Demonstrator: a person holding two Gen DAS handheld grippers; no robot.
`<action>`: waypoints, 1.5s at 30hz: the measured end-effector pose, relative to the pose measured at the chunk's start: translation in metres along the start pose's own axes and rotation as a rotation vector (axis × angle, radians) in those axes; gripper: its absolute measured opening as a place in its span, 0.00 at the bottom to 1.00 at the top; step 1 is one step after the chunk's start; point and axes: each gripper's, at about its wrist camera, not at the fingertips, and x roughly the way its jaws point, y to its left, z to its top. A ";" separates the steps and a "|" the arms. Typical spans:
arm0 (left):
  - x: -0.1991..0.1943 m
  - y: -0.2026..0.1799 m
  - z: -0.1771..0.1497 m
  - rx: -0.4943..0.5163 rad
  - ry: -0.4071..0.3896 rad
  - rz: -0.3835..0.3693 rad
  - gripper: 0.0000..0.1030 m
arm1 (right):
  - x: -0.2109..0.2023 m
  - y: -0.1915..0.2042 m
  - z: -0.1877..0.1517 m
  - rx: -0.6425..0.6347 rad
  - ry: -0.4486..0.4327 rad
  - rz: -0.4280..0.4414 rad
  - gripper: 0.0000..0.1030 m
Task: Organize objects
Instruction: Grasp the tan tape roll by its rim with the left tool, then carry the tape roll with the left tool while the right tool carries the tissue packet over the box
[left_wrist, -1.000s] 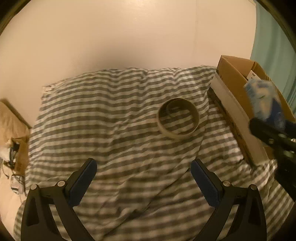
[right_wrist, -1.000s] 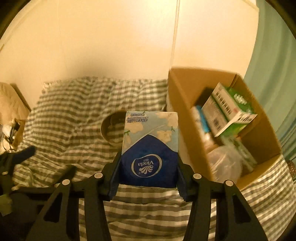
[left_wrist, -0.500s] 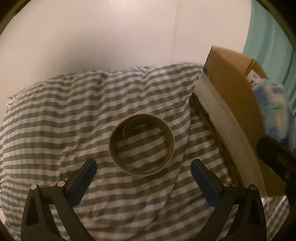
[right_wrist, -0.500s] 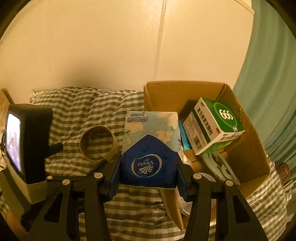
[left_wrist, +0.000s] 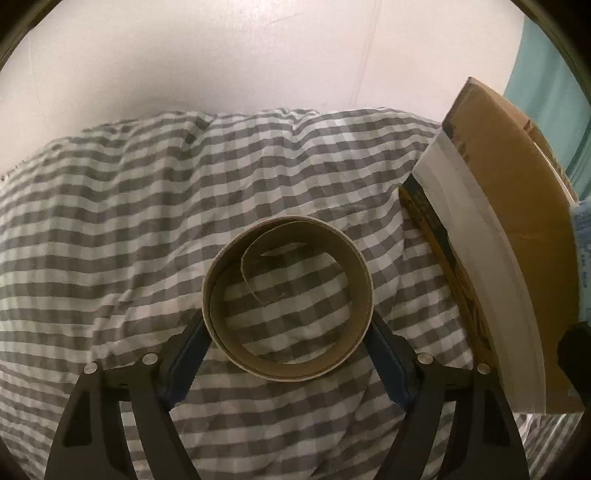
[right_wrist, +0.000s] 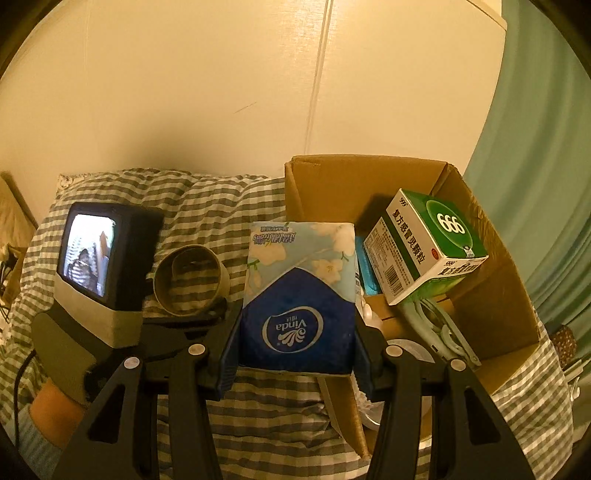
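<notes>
We are bracketing the cardboard tape ring (left_wrist: 287, 299) with our left gripper (left_wrist: 287, 352): its jaws are standing wide open, one blue pad at each flank, apparently just touching, nothing clamped yet. The ring is lying flat on the checked bedcover (left_wrist: 122, 221), hole facing up, dead ahead of the jaws. Our right gripper (right_wrist: 295, 332) is squeezing the Vinda tissue pack (right_wrist: 298, 291) upright, hovering at the near left corner of the cardboard box (right_wrist: 495, 306), which lies to the right and already holds a green 999 medicine box (right_wrist: 424, 243).
</notes>
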 end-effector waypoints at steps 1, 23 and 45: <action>-0.003 -0.002 -0.001 0.011 -0.001 0.009 0.81 | 0.000 0.000 -0.001 -0.004 0.001 0.001 0.49; -0.267 -0.083 0.031 0.011 -0.277 0.054 0.81 | -0.169 -0.072 0.070 0.057 -0.165 0.263 0.49; -0.172 -0.190 0.038 0.066 -0.211 0.098 0.81 | -0.122 -0.153 0.077 0.081 -0.137 0.220 0.49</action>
